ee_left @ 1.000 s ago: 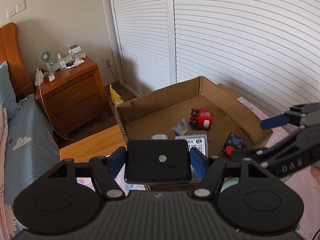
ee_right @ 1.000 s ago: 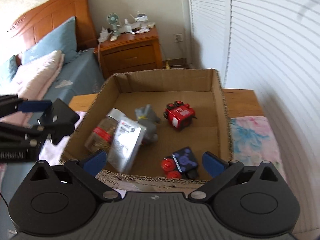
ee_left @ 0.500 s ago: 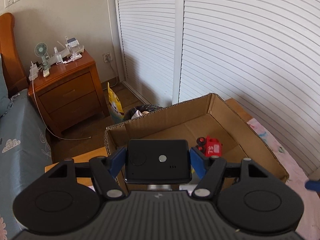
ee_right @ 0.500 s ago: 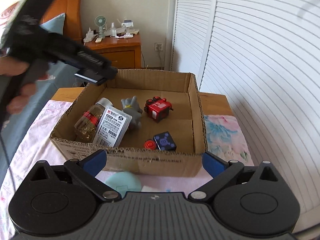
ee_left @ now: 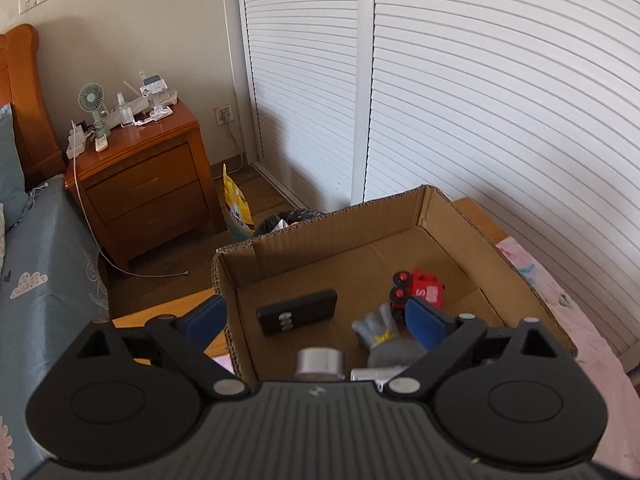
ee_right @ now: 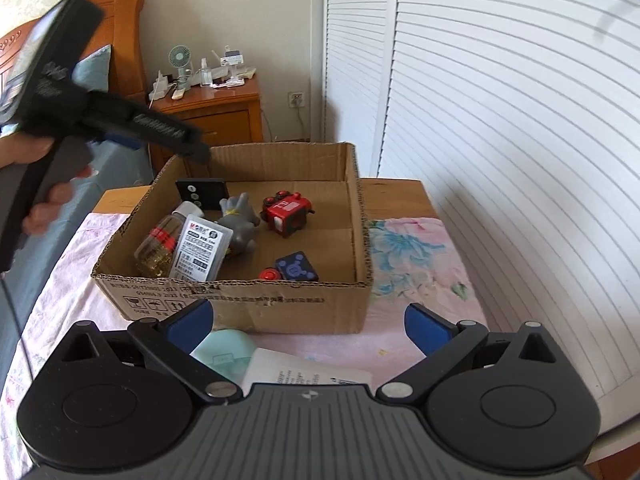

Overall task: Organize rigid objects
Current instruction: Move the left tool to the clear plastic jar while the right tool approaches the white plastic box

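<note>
Left tongs (ee_left: 316, 316) are opening above the box (ee_left: 448, 216), nothing between them; the black remote (ee_left: 297, 312) lies flat inside, centre-left of frame. Right tongs (ee_right: 308, 322) gape empty. Remote looks light, stiff, smooth; I'd pinch its long edges.

Left tongs (ee_left: 316, 320) opening, right tongs (ee_right: 310, 322) agape

Wooden nightstand (ee_left: 148, 184), small fan (ee_left: 91, 98)
</note>
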Demonstrator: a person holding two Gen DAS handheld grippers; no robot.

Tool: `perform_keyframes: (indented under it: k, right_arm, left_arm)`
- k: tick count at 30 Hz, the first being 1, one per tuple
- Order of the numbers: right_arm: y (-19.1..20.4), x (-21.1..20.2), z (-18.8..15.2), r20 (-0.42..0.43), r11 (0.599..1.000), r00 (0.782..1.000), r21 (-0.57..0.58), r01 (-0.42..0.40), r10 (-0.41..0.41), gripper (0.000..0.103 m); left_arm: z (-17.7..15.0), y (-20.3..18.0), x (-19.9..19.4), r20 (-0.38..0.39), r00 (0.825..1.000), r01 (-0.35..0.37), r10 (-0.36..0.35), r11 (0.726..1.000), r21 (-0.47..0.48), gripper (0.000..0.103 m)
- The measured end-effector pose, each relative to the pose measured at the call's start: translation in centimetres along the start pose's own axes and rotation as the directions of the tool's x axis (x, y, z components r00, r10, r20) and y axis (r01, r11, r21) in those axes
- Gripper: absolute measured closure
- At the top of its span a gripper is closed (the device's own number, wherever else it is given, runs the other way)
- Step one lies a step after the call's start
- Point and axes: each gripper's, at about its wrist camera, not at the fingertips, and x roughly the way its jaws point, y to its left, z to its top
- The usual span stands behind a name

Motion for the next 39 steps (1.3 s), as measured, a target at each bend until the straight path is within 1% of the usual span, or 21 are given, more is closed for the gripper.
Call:
perform_keyframes:
  k: [4, 7, 10, 13, 18, 23, 27, 36, 38, 39]
  right_arm:
    - [-1.1, -0.3, -0.1, 0.002, 0.999, 1.0, 0.039, 0.001, -0.001, 0.0]
    - [-1.8, -0.1, -0.2, -0.01, 0.998, 0.999, 0.062, 0.033, -0.032, 0.0]
    - [-2.4, 0.5, -0.5, -0.025, 0.996, 0.999, 0.081, 0.038, -0.036, 0.0]
    - [-3.0, 1.9, -0.7, -0.043, 0.994, 0.998, 0.1, 0.052, -0.048, 0.0]
    - [-3.6, 5.4, -1.3, -0.109, 0.991, 0.991, 0.103, 0.089, -0.078, 0.0]
    - [-3.3, 6.8, -2.2, -0.14, 0.992, 0.986, 0.075, 0.101, -0.09, 0.0]
    - [-2.8, 6.2, -3.0, -0.158, 0.995, 0.985, 0.046, 0.083, -0.075, 0.0]
    - [-1.5, 2.9, -6.1, -0.172, 0.999, 0.984, -0.015, 0.035, -0.038, 0.0]
    - [-1.3, 2.4, -6.5, -0.169, 0.999, 0.985, -0.021, 0.032, -0.035, 0.0]
    - [-1.3, 2.1, -6.7, -0.168, 0.999, 0.985, -0.02, 0.025, -0.028, 0.0]
  left_arm:
    - [-1.3, -0.4, -1.8, 0.012, 1.0, -0.008, 0.008, 1.0, 0.028, 0.004]
    - [-2.2, -0.6, -2.9, 0.017, 1.0, -0.005, 0.004, 0.999, 0.043, 0.004]
    - [-3.3, -0.8, -3.6, 0.015, 1.0, -0.003, 0.003, 0.999, 0.042, 0.003]
    - [-4.7, -1.0, -4.2, 0.011, 1.0, 0.01, -0.011, 0.999, 0.036, 0.003]
    - [-7.2, -1.3, -5.1, 0.008, 1.0, 0.027, -0.027, 1.0, 0.006, 0.003]
    - [-9.3, -2.1, -5.6, -0.003, 0.999, 0.032, -0.032, 0.999, 0.01, 0.003]
    - [-10.2, -2.7, -5.4, -0.017, 0.999, 0.034, -0.033, 0.999, 0.018, 0.003]
    - [-11.4, -4.4, -4.4, -0.043, 0.998, 0.055, -0.054, 0.998, 0.018, 0.003]
    - [-11.7, -4.8, -4.0, -0.053, 0.997, 0.053, -0.052, 0.998, 0.02, 0.003]
    - [-11.9, -5.1, -3.8, -0.047, 0.998, 0.038, -0.037, 0.999, 0.026, 0.002]
